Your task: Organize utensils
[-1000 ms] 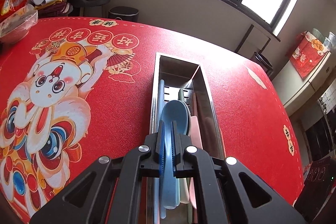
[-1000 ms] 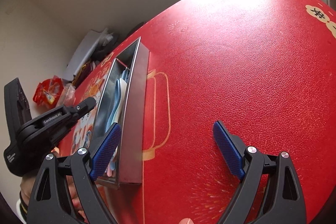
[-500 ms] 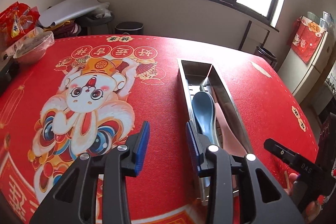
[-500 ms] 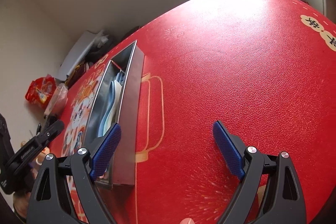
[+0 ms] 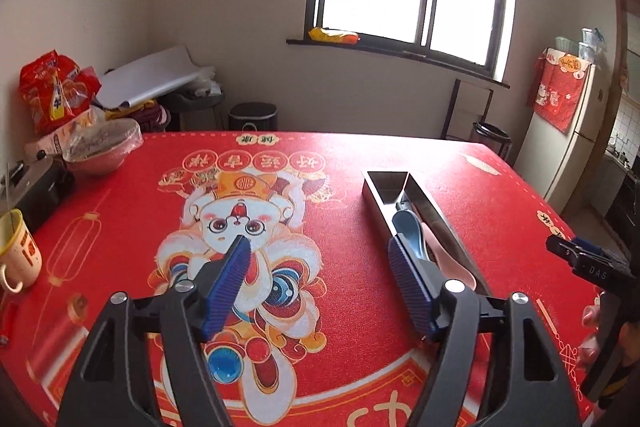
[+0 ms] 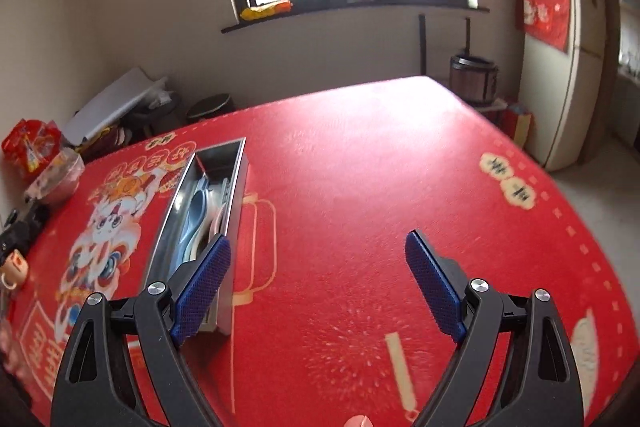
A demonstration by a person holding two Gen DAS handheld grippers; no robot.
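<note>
- Left gripper (image 5: 320,259) hung above the red tablecloth (image 5: 120,227), jaws spread wide, nothing between them
- Right gripper (image 6: 320,263) was wide apart too, empty, over the cloth just beside the metal utensil tray (image 6: 236,187)
- Blue spoon (image 5: 408,227) and pink spoon (image 5: 444,251) lay together inside the tray, lengthwise
- Cream mug (image 5: 16,251) stood at the left table edge, well apart from the tray
</note>
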